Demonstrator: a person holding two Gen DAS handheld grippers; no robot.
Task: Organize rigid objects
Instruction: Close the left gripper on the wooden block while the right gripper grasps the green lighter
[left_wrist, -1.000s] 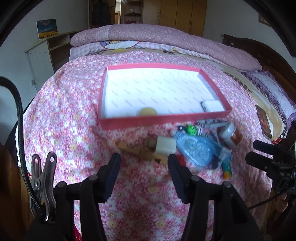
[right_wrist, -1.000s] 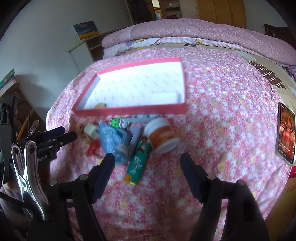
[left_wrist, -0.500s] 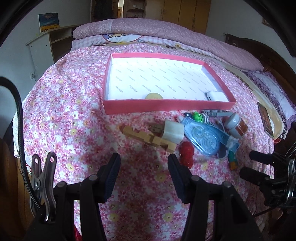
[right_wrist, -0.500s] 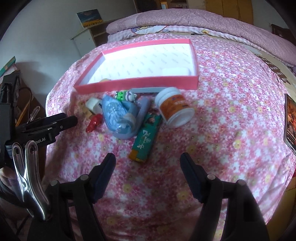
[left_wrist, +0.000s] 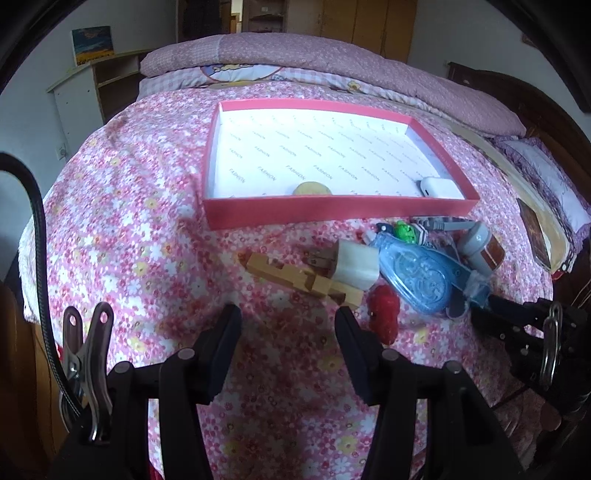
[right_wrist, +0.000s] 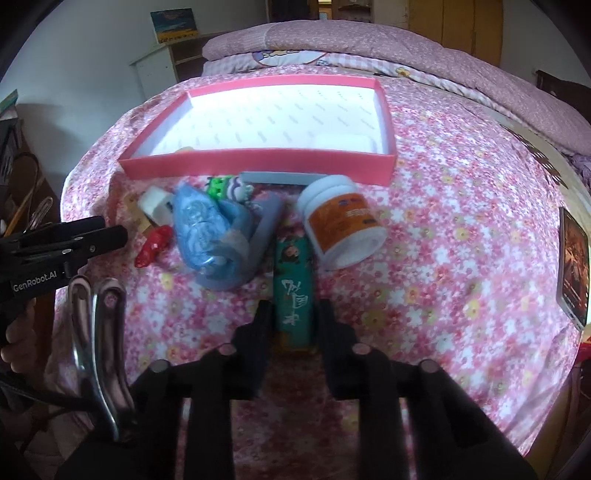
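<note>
The right gripper (right_wrist: 290, 325) has its fingers narrowed on the near end of the green box (right_wrist: 293, 291), which lies flat on the bed (right_wrist: 461, 240) before the pink tray (right_wrist: 258, 162); full contact I cannot tell. Squeeze firmly, lift straight up clear of the orange jar (right_wrist: 341, 221), then carry it over the rim. The left gripper (left_wrist: 288, 325) hangs with fingers wide, empty, short of the wooden block (left_wrist: 295, 277)

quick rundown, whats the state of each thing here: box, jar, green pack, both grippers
pink box: open, lidless, a white case and a round yellow piece inside
orange jar: capped, lying on its side
green pack: flat on the bedspread, between the right gripper's fingers
right gripper: closed around the green pack
left gripper: open, empty
</note>
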